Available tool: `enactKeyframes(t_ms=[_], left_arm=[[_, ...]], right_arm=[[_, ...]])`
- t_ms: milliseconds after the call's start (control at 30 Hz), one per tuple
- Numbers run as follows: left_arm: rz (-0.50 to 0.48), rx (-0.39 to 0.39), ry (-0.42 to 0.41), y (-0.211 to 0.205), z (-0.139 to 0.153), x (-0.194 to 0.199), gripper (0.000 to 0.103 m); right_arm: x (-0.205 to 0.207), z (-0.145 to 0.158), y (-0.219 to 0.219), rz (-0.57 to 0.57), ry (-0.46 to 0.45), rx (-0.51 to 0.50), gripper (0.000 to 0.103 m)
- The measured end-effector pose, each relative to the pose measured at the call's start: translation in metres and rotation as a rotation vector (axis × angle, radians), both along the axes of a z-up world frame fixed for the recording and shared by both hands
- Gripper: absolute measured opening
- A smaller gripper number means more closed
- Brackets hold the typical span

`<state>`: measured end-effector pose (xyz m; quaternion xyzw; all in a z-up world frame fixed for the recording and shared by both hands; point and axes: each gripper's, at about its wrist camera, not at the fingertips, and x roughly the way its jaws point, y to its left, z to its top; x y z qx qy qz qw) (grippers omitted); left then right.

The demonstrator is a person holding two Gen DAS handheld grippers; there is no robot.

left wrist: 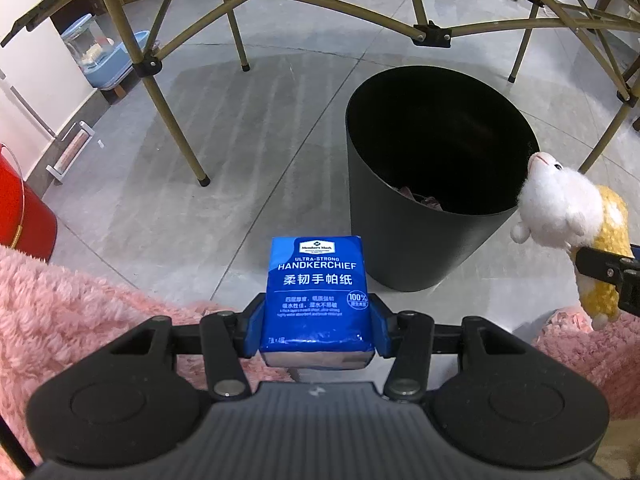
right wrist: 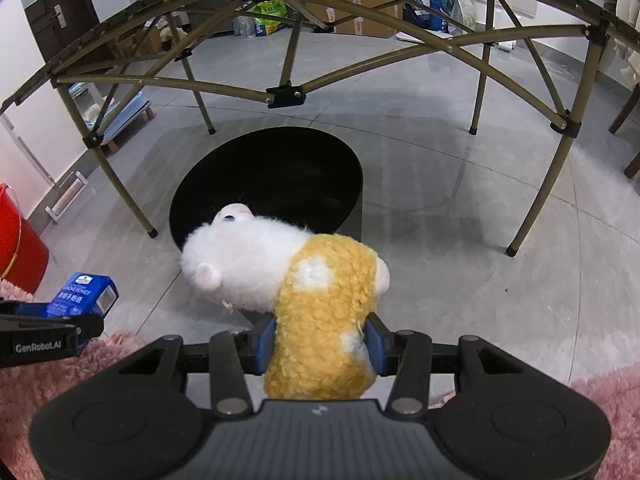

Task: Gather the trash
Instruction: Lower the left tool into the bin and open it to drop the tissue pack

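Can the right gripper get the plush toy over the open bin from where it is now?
Probably yes. The right gripper holds the plush toy, whose head is already at the rim of the black bin, and nothing stands between them.

Red bucket (left wrist: pixel 20 216) cut off at left edge. Crumpled scraps (left wrist: pixel 420 200) deep in black bin (left wrist: pixel 400 248) too dark to identify. Small print on handkerchief pack (left wrist: pixel 316 292) blurred, unreadable.

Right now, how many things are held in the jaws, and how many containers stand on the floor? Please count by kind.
Tissue packs: 1
Plush toys: 1
Black bins: 1
Red buckets: 1
Total: 4
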<state>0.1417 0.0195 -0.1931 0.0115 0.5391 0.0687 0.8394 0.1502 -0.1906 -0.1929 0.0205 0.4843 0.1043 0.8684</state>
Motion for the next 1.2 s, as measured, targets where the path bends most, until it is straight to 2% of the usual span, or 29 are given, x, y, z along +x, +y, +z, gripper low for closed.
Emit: enactKeyframes(t_ms=[467,1200], left_arm=[[-0.039,0.007,-0.011,-0.012,0.0,0.02,0.052],[-0.09,-0.018,-0.083,-0.046,0.011,0.083,0.052]], right_arm=[[0.024,0.002,-0.014,-0.069,-0.038,-0.005,0.045],[0.074,0.015,-0.044,-0.189,-0.121,-0.029,0.045]])
